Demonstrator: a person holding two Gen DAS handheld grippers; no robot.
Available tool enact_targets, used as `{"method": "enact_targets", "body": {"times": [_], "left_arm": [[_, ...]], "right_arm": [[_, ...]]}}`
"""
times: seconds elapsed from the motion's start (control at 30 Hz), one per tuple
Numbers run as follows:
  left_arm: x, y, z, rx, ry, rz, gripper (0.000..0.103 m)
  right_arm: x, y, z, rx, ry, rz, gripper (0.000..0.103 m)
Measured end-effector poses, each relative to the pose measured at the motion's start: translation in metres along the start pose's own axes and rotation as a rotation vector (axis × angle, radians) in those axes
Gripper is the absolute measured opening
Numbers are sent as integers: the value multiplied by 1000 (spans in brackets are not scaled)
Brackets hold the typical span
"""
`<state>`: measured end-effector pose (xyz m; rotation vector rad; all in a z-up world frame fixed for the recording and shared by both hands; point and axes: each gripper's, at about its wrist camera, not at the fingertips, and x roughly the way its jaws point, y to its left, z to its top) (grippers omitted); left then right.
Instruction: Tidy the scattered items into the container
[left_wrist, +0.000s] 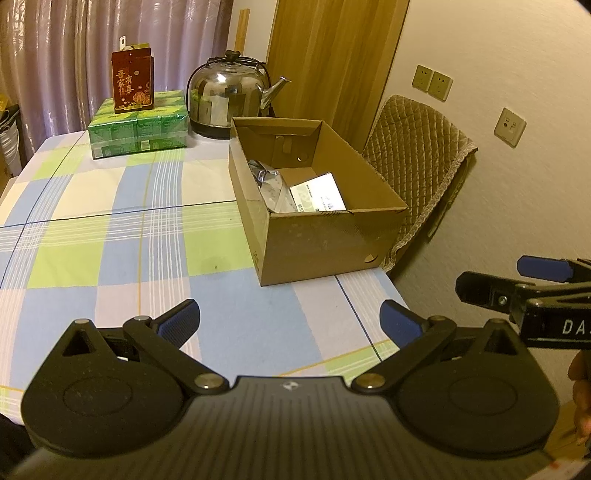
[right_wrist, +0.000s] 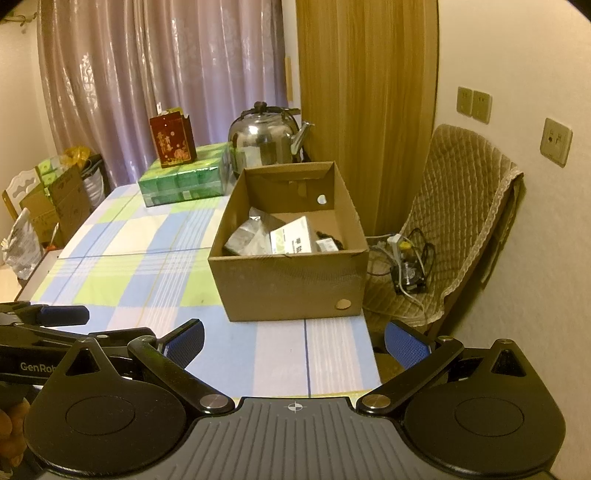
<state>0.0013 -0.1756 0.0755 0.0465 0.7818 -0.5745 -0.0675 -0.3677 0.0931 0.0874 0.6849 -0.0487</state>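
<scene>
An open cardboard box stands at the right side of the checked tablecloth. Inside lie a silver foil pouch, a white and green carton and a small dark item. My left gripper is open and empty, low over the near table, short of the box. My right gripper is also open and empty, near the table's right edge. It shows side-on at the right in the left wrist view.
At the far end stand a steel kettle, a green tissue pack and a red box on top of it. A quilted chair holding a power strip is right of the table. Bags and boxes lie left.
</scene>
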Motion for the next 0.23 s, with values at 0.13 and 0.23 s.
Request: {"method": "enact_targets", "body": {"times": [0.13, 0.23], "left_arm": [[0, 0, -2, -5, -6, -2, 102], [-2, 1, -3, -16, -18, -2, 102]], "right_arm": [[1, 0, -2, 0, 2, -2, 101], [1, 0, -4, 0, 4, -4, 101]]}}
